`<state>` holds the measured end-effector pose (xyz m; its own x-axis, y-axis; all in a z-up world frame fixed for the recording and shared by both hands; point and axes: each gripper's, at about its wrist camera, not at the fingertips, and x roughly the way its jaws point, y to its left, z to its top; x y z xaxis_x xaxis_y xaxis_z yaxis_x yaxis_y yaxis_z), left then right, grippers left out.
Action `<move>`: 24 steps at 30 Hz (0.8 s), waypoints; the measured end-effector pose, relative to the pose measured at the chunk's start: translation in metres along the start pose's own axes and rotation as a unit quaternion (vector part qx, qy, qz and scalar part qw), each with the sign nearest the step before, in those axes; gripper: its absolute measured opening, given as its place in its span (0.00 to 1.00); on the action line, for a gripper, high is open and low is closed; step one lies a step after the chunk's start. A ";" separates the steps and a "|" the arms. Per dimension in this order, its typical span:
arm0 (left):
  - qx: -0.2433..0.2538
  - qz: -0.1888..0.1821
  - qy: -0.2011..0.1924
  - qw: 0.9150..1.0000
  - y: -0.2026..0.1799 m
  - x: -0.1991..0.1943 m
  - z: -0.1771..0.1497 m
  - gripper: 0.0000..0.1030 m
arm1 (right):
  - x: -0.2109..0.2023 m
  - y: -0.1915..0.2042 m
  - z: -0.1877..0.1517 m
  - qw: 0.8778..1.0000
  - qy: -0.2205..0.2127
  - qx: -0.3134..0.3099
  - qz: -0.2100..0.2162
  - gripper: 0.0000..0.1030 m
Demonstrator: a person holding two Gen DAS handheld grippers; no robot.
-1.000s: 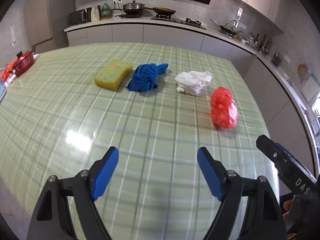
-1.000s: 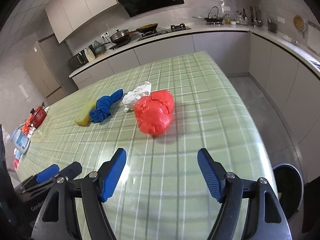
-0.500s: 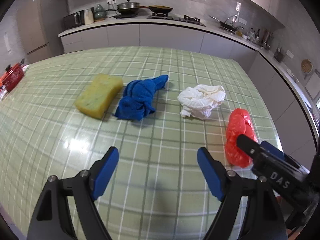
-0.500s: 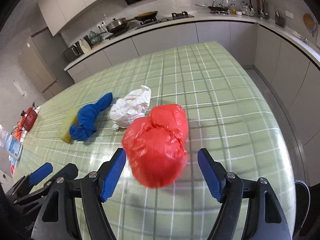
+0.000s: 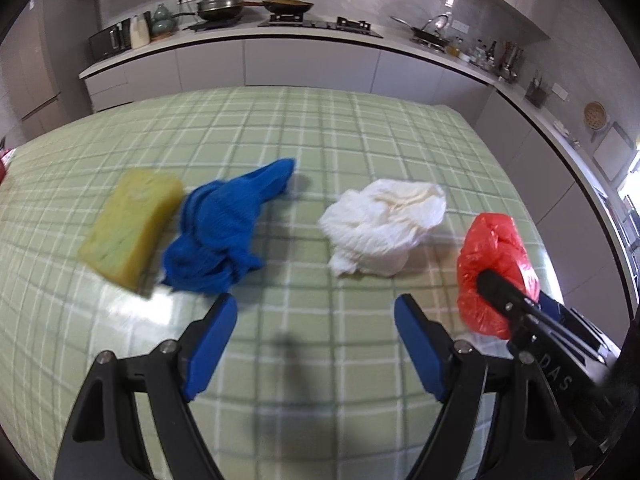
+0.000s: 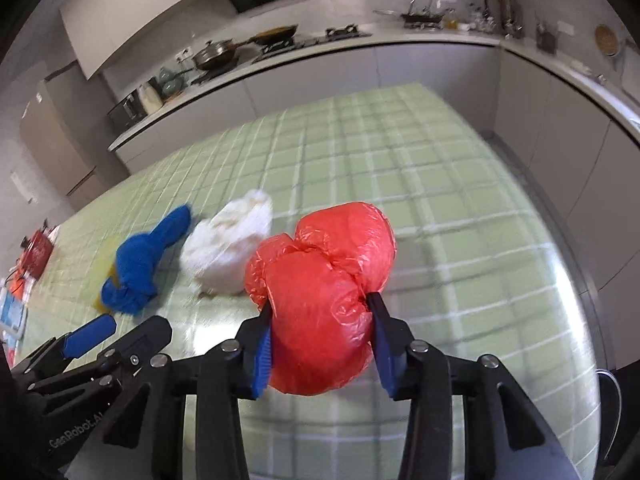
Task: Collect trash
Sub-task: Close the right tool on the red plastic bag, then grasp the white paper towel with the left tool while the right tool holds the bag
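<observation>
Right wrist: right hand-held gripper (image 6: 320,312) clenching red bag (image 6: 320,280) | sponge (image 6: 105,298) mostly hidden

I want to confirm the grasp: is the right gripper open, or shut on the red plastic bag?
Shut on it. The right gripper has just been closing, and its blue pads press both sides of the red plastic bag.

Left wrist view: looks steeply down along its own tongs (image 5: 314,344) at the table (image 5: 320,128), toward the kitchen wall. Right wrist view: likewise, closer in, though partly blurred. Both share the red bag (image 6: 320,300), white wad (image 5: 384,226) and blue cloth (image 5: 224,232).
</observation>
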<state>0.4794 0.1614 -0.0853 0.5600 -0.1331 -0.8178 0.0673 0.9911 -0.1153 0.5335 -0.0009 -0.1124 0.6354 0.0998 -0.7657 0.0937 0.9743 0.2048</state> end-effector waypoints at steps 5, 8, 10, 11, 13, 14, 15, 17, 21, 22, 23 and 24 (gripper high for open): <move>0.022 -0.006 -0.002 1.000 -0.019 0.014 0.013 0.80 | 0.008 -0.017 0.013 1.000 0.000 0.008 -0.016 0.47; 0.029 0.002 -0.005 1.000 -0.026 0.024 0.022 0.79 | 0.014 -0.022 0.019 1.000 0.000 0.006 -0.030 0.56; 0.025 0.001 -0.001 1.000 -0.025 0.031 0.027 0.79 | 0.015 -0.027 0.022 0.999 -0.002 0.008 -0.036 0.62; 0.025 0.002 0.000 1.000 -0.025 0.034 0.030 0.79 | 0.017 -0.031 0.024 0.999 -0.002 0.012 -0.035 0.64; 0.027 0.003 0.001 1.000 -0.026 0.040 0.033 0.79 | 0.019 -0.033 0.027 0.999 -0.003 0.013 -0.032 0.68; 0.031 0.003 0.002 1.000 -0.027 0.043 0.034 0.79 | 0.020 -0.035 0.028 0.999 -0.003 0.013 -0.030 0.69; 0.035 0.002 0.003 0.999 -0.028 0.045 0.034 0.79 | 0.021 -0.036 0.030 1.000 -0.004 0.014 -0.026 0.70; 0.040 0.002 0.006 0.999 -0.029 0.052 0.035 0.80 | 0.025 -0.038 0.032 1.000 -0.001 0.016 -0.018 0.70; 0.042 -0.014 0.010 0.999 -0.027 0.057 0.032 0.79 | 0.030 -0.044 0.030 1.000 -0.002 0.029 0.003 0.57; 0.041 -0.015 0.007 0.999 -0.026 0.057 0.031 0.78 | 0.029 -0.044 0.029 1.000 -0.003 0.029 0.004 0.55; 0.042 -0.017 0.003 0.999 -0.027 0.056 0.030 0.76 | 0.028 -0.044 0.029 1.000 -0.006 0.029 0.004 0.53; 0.044 -0.017 0.001 0.999 -0.027 0.056 0.029 0.73 | 0.027 -0.044 0.029 1.000 -0.008 0.028 0.003 0.51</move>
<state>0.5331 0.1271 -0.1111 0.5543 -0.1677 -0.8153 0.1588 0.9828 -0.0941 0.5690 -0.0471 -0.1245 0.6476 0.1014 -0.7552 0.1323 0.9611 0.2424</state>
